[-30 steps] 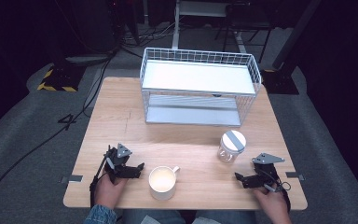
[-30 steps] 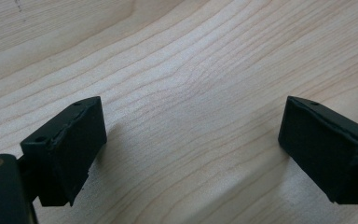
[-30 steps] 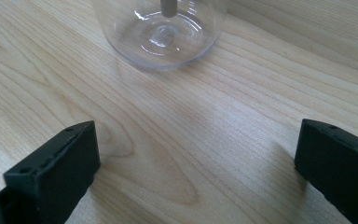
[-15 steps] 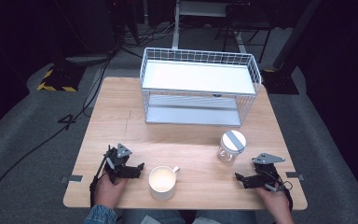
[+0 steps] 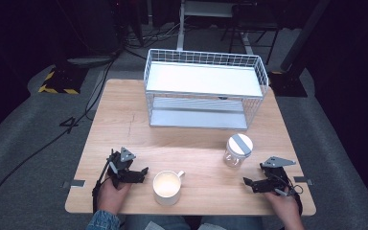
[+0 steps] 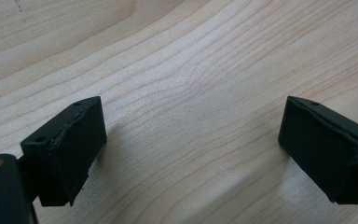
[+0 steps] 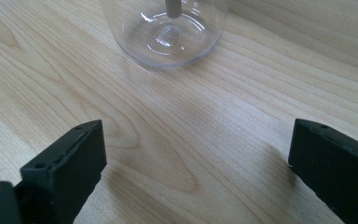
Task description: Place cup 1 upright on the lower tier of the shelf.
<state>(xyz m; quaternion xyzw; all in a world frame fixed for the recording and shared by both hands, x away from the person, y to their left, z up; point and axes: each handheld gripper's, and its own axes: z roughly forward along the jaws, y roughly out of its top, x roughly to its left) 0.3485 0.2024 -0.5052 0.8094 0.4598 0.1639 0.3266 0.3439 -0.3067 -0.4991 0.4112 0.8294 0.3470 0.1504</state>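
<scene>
A white mug [image 5: 166,187] with its handle pointing right stands near the table's front edge. My left gripper [image 5: 143,172] rests on the wood just left of the mug, open, its jaws wide apart over bare table [image 6: 191,121]. A clear glass jar with a white lid [image 5: 237,150] stands to the right of the mug. My right gripper [image 5: 247,183] lies at the front right, open, with the jar's base [image 7: 165,32] a little ahead of its empty jaws.
A white wire two-tier rack [image 5: 204,89] stands at the back middle of the wooden table [image 5: 124,124]. Cables run over the grey floor at the left. A person's hands hold both grippers at the front edge.
</scene>
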